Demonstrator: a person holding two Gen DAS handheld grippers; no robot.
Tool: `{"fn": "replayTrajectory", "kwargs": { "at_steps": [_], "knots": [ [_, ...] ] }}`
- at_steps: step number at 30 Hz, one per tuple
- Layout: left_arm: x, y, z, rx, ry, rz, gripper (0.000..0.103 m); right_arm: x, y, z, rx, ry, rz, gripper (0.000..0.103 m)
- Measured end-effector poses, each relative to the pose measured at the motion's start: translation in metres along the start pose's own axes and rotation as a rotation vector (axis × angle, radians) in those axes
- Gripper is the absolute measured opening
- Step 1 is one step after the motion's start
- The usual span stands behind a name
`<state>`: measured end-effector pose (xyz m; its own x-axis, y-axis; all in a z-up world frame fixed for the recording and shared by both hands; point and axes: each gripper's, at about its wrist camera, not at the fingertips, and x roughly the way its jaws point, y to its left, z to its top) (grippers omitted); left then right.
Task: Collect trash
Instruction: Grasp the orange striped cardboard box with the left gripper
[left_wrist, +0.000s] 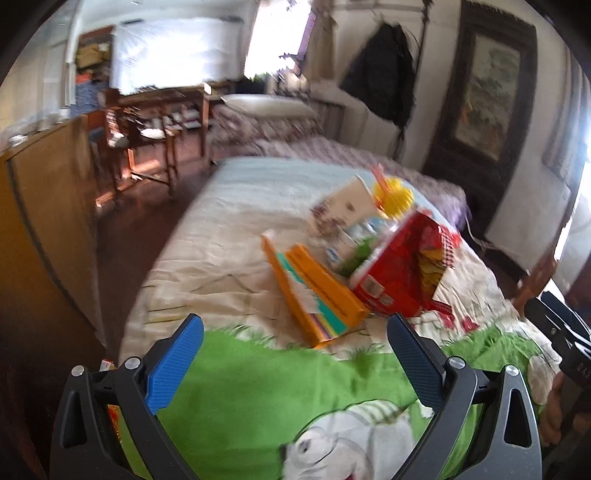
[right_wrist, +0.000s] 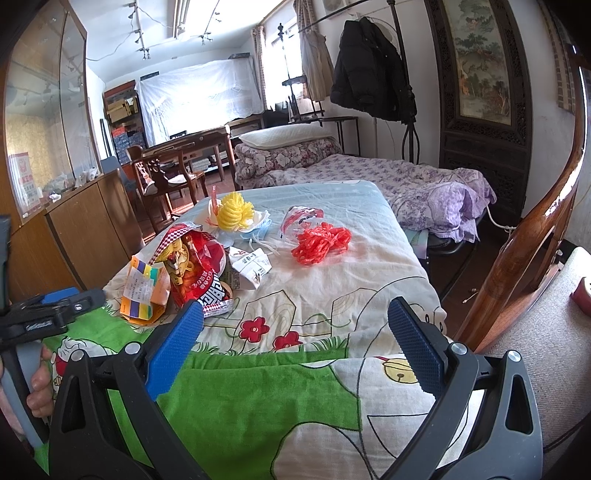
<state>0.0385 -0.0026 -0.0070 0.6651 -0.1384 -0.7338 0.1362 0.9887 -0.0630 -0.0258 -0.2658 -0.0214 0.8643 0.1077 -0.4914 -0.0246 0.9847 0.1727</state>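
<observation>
You're looking at a bed wearing a cartoon sheet, pale with red flowers and a green band along the near edge. Sitting on it in a loose pile: a red snack bag leaning against an orange box, a folded white paper packet, a yellow frilly ball and a blue face mask just behind. Off to the right a heap of red-orange plastic string is lying apart, touching a clear wrapper.
</observation>
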Motion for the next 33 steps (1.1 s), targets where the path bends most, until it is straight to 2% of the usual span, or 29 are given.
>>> {"fn": "replayTrajectory", "kwargs": {
  "at_steps": [3, 4, 8, 17, 23, 27, 29, 33],
  "knots": [
    [0.025, -0.011, 0.018, 0.018, 0.058, 0.009, 0.097, 0.001, -0.001, -0.002, 0.014, 0.004, 0.013, 0.096],
    [0.038, -0.013, 0.024, 0.018, 0.101, 0.004, 0.097, 0.000, -0.001, -0.001, 0.020, 0.005, 0.017, 0.096],
    [0.077, -0.014, 0.037, -0.040, 0.228, -0.015, 0.097, 0.000, -0.004, -0.002, 0.045, 0.014, 0.036, 0.096],
    [0.106, -0.010, 0.060, -0.110, 0.280, 0.030, 0.097, -0.001, -0.007, -0.002, 0.083, 0.028, 0.064, 0.096],
    [0.116, -0.002, 0.057, -0.093, 0.303, 0.060, 0.094, -0.002, -0.008, -0.001, 0.084, 0.031, 0.065, 0.096],
    [0.108, -0.002, 0.054, -0.091, 0.263, 0.038, 0.079, -0.002, -0.008, -0.001, 0.087, 0.032, 0.066, 0.096],
    [0.101, -0.002, 0.053, -0.097, 0.231, -0.004, 0.065, -0.002, -0.008, -0.001, 0.088, 0.032, 0.066, 0.096],
    [0.083, -0.003, 0.050, -0.118, 0.157, -0.113, 0.059, -0.002, -0.009, -0.001, 0.095, 0.034, 0.070, 0.096]
  ]
}}
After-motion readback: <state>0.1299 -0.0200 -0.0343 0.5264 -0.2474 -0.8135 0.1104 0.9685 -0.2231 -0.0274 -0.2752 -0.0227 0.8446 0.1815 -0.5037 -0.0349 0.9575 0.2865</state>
